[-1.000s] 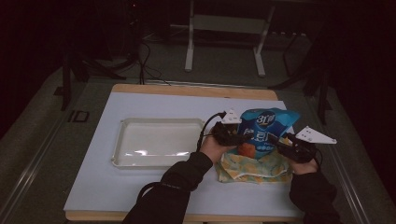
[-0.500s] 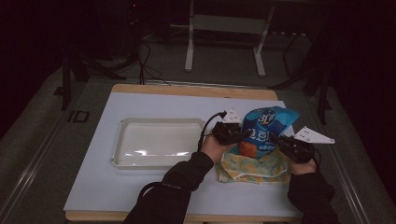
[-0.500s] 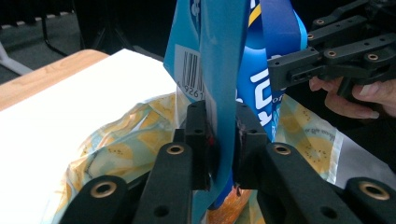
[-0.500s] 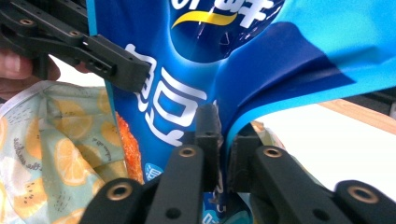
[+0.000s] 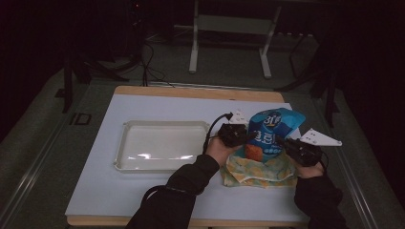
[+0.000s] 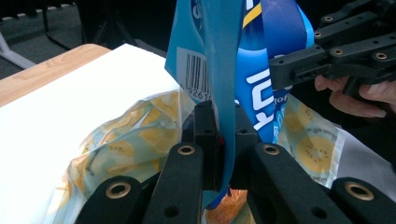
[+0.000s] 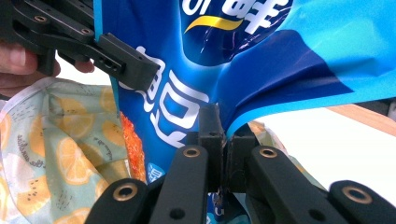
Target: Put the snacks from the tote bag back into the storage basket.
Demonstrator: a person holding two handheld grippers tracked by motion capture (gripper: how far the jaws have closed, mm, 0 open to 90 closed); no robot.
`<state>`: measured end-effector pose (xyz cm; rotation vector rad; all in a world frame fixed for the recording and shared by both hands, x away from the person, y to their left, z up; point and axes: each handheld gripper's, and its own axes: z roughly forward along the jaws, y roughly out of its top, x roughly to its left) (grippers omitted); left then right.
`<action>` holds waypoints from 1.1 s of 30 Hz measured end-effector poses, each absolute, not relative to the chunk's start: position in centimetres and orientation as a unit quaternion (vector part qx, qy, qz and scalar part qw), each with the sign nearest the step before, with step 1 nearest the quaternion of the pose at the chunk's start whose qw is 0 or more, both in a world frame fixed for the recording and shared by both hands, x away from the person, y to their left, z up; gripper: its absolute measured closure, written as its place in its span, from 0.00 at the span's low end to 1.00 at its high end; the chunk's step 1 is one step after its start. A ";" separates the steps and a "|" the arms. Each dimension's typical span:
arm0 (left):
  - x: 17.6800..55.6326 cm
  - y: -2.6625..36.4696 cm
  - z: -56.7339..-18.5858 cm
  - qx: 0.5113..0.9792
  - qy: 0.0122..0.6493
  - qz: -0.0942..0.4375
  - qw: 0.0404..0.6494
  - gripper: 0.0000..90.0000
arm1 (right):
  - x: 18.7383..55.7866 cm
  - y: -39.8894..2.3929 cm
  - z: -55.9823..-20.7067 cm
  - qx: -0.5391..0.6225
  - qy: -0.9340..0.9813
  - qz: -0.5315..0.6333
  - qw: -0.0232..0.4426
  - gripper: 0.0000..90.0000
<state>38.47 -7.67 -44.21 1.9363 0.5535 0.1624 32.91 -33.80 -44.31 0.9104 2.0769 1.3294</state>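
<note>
Both my grippers are clamped on the blue snack bag (image 5: 271, 132): left gripper (image 5: 237, 134) pinching its left edge beside the barcode, right gripper (image 5: 292, 145) biting the right edge. Compared with a second ago the bag sits slightly lower and more upright, and my hands have closed in a little toward each other. It stands held above the lemon-print pouch (image 5: 258, 169), its bottom just at the pouch mouth. I judge the bag is being eased down into the pouch. White tray (image 5: 128, 129) lies well apart on the left of the table (image 5: 95, 191), not involved.
</note>
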 end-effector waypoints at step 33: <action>38.5 -7.6 -38.5 0.812 0.218 0.070 0.537 0.98 | 32.5 -33.7 -39.3 0.322 0.753 0.502 0.277 0.98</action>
